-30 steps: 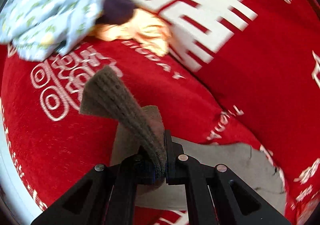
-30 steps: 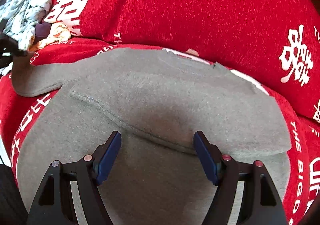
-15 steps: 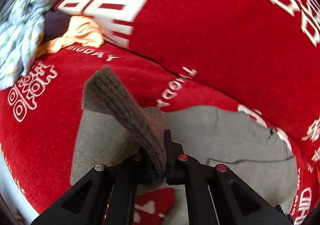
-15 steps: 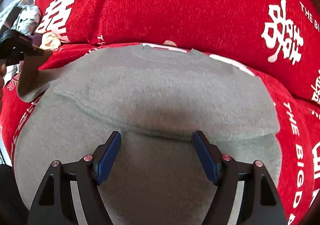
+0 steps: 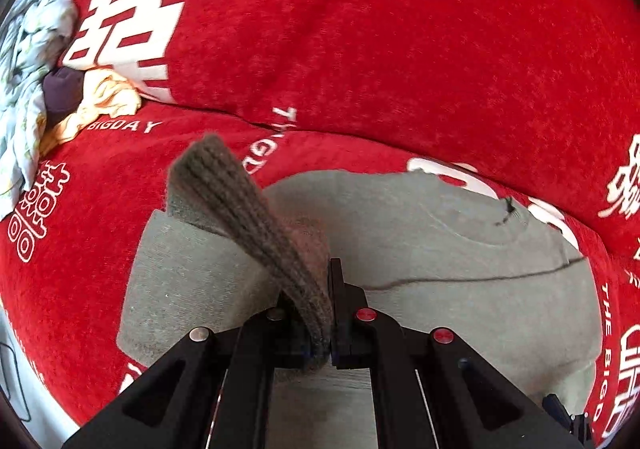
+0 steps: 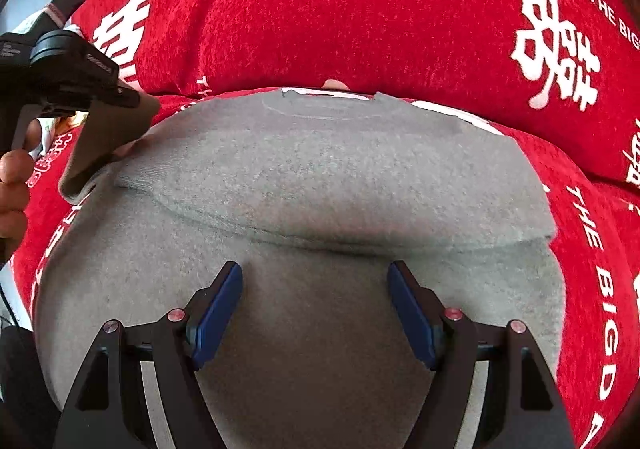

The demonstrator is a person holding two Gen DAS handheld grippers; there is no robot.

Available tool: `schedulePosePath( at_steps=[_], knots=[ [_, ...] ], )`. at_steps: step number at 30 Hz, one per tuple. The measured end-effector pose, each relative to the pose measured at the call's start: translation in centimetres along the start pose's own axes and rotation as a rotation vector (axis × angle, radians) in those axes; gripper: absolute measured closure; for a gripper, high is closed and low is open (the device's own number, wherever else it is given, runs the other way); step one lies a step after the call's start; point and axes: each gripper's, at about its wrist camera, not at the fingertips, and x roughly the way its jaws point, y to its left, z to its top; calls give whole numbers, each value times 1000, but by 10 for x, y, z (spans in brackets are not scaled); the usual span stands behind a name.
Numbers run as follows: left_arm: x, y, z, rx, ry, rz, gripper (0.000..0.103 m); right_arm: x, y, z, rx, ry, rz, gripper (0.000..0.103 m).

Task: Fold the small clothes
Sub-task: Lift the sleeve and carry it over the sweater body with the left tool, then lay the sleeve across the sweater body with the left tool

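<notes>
A grey sweater (image 6: 328, 177) lies flat on a red sofa seat, its right sleeve folded across the body. My left gripper (image 5: 320, 325) is shut on the ribbed cuff (image 5: 240, 209) of the left sleeve and holds it lifted over the sweater's left side (image 5: 440, 241). In the right wrist view the left gripper (image 6: 132, 99) shows at upper left with the sleeve (image 6: 108, 137) hanging from it. My right gripper (image 6: 316, 309) is open and empty, low over the sweater's lower body.
The red sofa cover (image 5: 360, 49) with white lettering has a backrest rising just behind the sweater. A pile of other clothes, pale floral (image 5: 24, 61), dark (image 5: 64, 89) and orange (image 5: 104, 97), lies at the far left of the seat.
My left gripper has carried the sleeve cuff rightward, from beside the clothes pile to over the sweater body. My right gripper has stayed open and moved slightly forward.
</notes>
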Motion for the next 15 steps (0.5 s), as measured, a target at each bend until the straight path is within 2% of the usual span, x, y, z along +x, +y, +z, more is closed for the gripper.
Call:
schedulePosePath(
  at_steps=[15],
  knots=[
    [-4, -77, -12, 105, 10, 12, 96, -14, -32, -14, 61, -20, 8, 25]
  ],
)
